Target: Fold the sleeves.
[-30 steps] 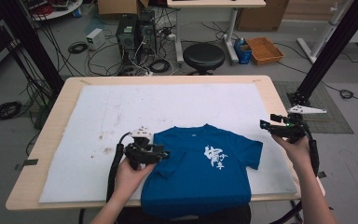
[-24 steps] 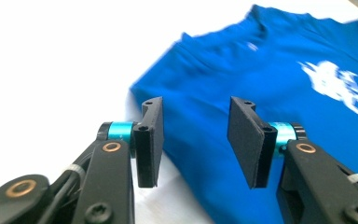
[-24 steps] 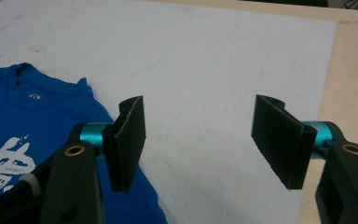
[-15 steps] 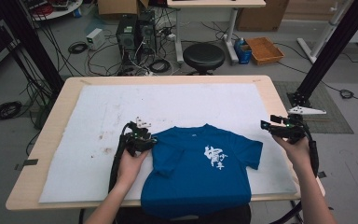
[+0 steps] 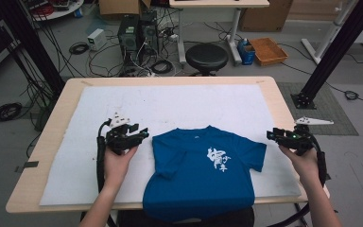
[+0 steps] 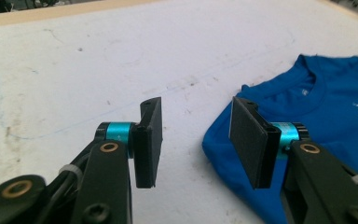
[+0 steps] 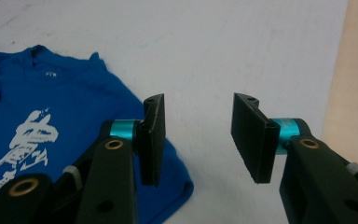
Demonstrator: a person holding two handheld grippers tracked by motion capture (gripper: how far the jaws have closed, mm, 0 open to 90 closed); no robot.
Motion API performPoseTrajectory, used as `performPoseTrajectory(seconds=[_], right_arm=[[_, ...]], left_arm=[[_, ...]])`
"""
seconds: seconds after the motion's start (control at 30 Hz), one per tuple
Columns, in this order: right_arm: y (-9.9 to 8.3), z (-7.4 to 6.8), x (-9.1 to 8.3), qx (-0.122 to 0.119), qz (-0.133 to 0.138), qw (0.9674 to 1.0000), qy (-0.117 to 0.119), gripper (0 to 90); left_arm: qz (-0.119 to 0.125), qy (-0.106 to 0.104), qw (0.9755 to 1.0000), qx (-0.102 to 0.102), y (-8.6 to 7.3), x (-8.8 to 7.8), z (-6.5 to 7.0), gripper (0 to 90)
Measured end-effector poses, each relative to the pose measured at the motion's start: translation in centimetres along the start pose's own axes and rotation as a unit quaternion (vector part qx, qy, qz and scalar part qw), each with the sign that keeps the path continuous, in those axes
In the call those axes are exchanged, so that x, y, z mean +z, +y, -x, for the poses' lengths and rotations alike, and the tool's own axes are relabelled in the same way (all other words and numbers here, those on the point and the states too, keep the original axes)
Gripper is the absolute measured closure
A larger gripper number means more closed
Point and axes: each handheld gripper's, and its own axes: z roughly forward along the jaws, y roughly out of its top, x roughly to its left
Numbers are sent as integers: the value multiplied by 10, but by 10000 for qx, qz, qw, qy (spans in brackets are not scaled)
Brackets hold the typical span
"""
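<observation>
A blue T-shirt (image 5: 203,175) with white print lies flat at the front of the white mat (image 5: 170,109), its left sleeve folded in onto the body. My left gripper (image 5: 143,134) hovers just left of the shirt's shoulder. In the left gripper view, its jaws (image 6: 196,135) have just been opening and hold nothing, with the shirt (image 6: 335,107) off to their right. My right gripper (image 5: 270,136) sits beside the right sleeve. Its jaws (image 7: 200,135) have just been closing, still apart over bare mat, with the shirt (image 7: 51,121) to their left.
The mat covers most of the wooden table (image 5: 38,156). The shirt's hem hangs over the front edge. Beyond the table stand a black stool (image 5: 207,57), computer cases (image 5: 134,33), cables and a brown tray (image 5: 267,49) on the floor. A black post (image 5: 331,52) rises at the right.
My left gripper has come off the shirt's left sleeve and moved left and away, its jaws now wider apart. The right gripper stays in place with its jaws narrower.
</observation>
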Motion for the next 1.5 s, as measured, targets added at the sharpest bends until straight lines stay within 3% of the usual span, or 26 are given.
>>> performPoseTrajectory(seconds=[0.2,0.37,0.5,0.63,0.83,1.03,1.2,1.4,1.5], right_arm=[[-11,-1,6,271,-311,9991,3,629],[-12,-3,10,364,-466,9982,30,656],[-15,-4,17,288,-707,9971,-31,702],[-17,-7,18,81,-790,9968,10,893],[-6,-22,9,-121,-626,9977,234,898],[12,-59,6,-361,-680,9964,361,898],[25,-98,18,-651,-771,9942,364,898],[34,-142,47,-1059,-973,9892,280,896],[32,-156,65,-1192,-1048,9865,397,879]], left_arm=[[43,-78,9999,-129,-3,-6,-9,533],[29,-145,9998,-98,-4,-6,-10,531],[4,-182,9998,-65,-4,-5,-8,530],[3,-225,9997,-79,-3,-5,-7,530],[-2,-277,9996,-60,-3,-4,-6,530],[-33,-348,9994,-82,-2,-2,-4,530],[-50,-421,9991,-40,-1,-1,-2,530],[-121,-489,9987,-30,-1,1,2,530],[-148,-503,9986,-4,-2,3,4,530]])
